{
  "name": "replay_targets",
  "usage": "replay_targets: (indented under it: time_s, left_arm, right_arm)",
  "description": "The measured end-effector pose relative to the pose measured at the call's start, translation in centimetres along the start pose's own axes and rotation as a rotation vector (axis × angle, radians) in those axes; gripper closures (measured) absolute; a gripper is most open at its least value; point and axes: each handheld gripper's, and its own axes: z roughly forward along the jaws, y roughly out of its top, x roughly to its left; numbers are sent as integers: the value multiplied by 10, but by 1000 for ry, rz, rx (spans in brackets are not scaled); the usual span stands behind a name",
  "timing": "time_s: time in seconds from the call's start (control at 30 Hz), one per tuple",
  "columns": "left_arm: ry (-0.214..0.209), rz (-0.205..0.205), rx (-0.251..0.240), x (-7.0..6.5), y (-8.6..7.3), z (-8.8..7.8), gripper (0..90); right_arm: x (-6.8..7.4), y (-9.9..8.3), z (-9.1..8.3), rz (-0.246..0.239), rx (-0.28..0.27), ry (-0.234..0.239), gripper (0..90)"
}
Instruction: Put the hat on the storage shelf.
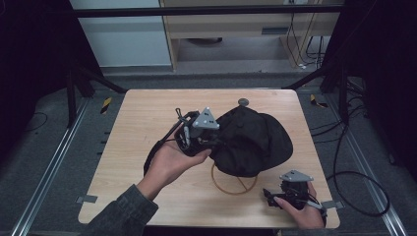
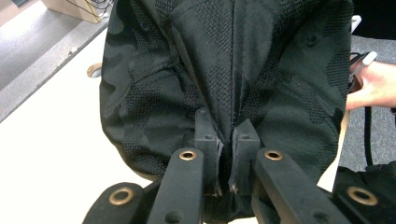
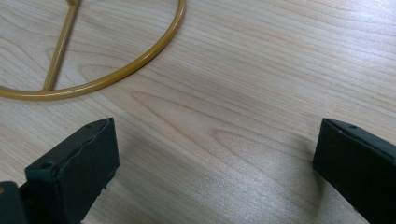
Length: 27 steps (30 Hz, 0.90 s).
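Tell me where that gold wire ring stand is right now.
In the high view the gold ring stand sits on the table near its front edge, partly under the black cap, with the right gripper just right of it.

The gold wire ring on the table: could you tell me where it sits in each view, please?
High view: the gold ring lies at the table's near centre, partly under the black cap.
Left gripper view: I can't make it out; the cap, pinched in the left gripper, blocks the table.
Right gripper view: upper left, beyond the open right gripper.
Shared landmark: the wooden tabletop.
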Motion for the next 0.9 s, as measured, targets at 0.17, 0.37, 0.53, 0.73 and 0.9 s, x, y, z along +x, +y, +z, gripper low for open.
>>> replay_targets:
  time_s: [0.17, 0.37, 0.53, 0.73, 0.9]
  left_arm:
    - [2, -7, -20, 1, -1, 0, 805]
    - [13, -1, -24, 1, 3, 0, 769]
    - [13, 0, -36, -1, 4, 0, 753]
    - [20, 7, -38, -1, 6, 1, 716]
    - [28, 4, -49, -1, 8, 1, 688]
  right_arm:
    - [0, 0, 0, 1, 0, 1, 4]
    - [0, 0, 0, 1, 0, 0, 4]
    - [0, 0, 0, 1, 0, 0, 4]
    - [0, 0, 0, -3, 0, 0, 4]
    - [0, 0, 0, 1, 1, 1, 4]
